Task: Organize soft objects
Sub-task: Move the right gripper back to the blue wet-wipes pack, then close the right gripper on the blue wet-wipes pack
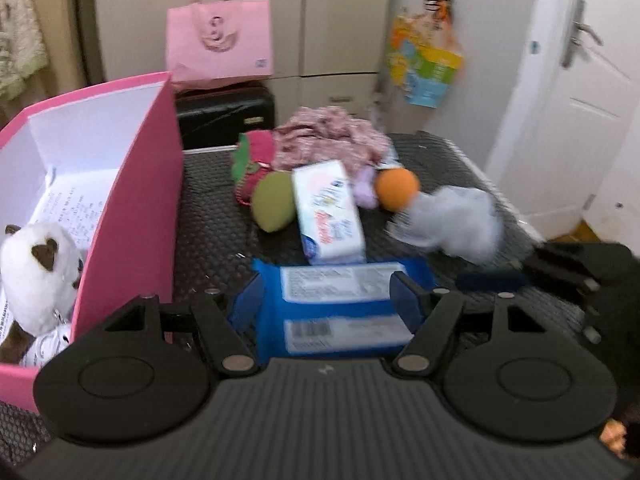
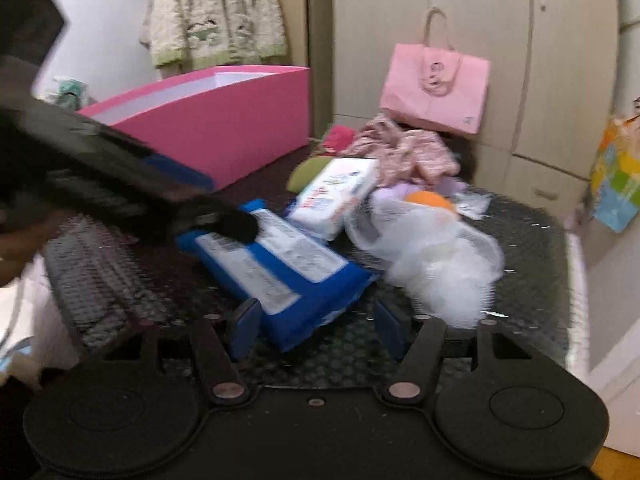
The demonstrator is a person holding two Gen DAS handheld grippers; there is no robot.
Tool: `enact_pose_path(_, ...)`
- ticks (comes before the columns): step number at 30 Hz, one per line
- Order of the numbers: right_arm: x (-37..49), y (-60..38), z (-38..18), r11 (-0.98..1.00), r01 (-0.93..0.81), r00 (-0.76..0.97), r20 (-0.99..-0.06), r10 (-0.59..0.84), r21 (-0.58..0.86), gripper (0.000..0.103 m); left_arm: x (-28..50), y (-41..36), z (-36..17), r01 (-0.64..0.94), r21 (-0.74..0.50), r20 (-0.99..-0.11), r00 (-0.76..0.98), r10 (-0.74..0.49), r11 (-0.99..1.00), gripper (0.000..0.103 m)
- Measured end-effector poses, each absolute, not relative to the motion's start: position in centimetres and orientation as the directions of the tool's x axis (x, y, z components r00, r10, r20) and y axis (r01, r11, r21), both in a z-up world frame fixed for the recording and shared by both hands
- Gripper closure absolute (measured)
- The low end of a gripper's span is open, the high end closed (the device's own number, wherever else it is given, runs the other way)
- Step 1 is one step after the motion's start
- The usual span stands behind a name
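A blue wipes pack (image 1: 340, 300) lies on the dark patterned tabletop (image 1: 212, 232). My left gripper (image 1: 326, 300) is open and straddles the pack's far end, one blue pad on each side; I cannot tell whether they touch it. My right gripper (image 2: 318, 328) is also open, and the pack's near corner (image 2: 316, 312) lies between its fingers. Behind the pack are a white wipes pack (image 1: 328, 216), a green cushion (image 1: 274, 202), an orange ball (image 1: 396, 189), a pale mesh pouf (image 1: 456, 224) and pink floral cloth (image 1: 332, 140).
A tall pink box (image 1: 136, 200) stands at the left with a white-and-brown plush toy (image 1: 36, 276) inside. A black case (image 1: 224, 120) and a pink paper bag (image 1: 220, 40) stand behind the table by the wardrobe. A white door (image 1: 580, 100) is at the right.
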State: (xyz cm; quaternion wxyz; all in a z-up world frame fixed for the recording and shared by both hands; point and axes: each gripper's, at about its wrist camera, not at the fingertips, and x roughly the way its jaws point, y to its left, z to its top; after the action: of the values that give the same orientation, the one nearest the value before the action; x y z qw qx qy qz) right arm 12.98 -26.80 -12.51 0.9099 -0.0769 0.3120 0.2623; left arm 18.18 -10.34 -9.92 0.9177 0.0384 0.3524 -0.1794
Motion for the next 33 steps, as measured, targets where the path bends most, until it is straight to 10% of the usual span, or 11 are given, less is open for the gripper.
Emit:
enact_pose_path(4,13.6,-26.1,-13.1,0.851,-0.525,0.665,-0.627,0.407,-0.004,0.031,19.7,-10.9,-11.6,0.3,0.038,-0.691,0.697,-0.192,0.953,0.034)
enact_pose_path(11,13.4,-25.7,-14.1,0.861,-0.508,0.697,-0.594,0.403,-0.012,0.028,20.6,-9.9,-12.6,0.289,-0.166,-0.744,0.591,-0.312,0.943,0.03)
enact_pose_path(20,12.6,-25.0,-14.1,0.889,-0.456,0.723,-0.564,0.398,0.044,0.053,20.2,-9.3,-12.7,0.31,-0.2,-0.738,0.577,-0.351,0.93,0.051)
enact_pose_path(33,12.2,-23.6,-14.0,0.942,-0.323,0.776,-0.544,0.319,0.092,0.06,19.2,-10.4,-12.0,0.362,-0.117,-0.723,0.608,-0.329,0.925,0.055)
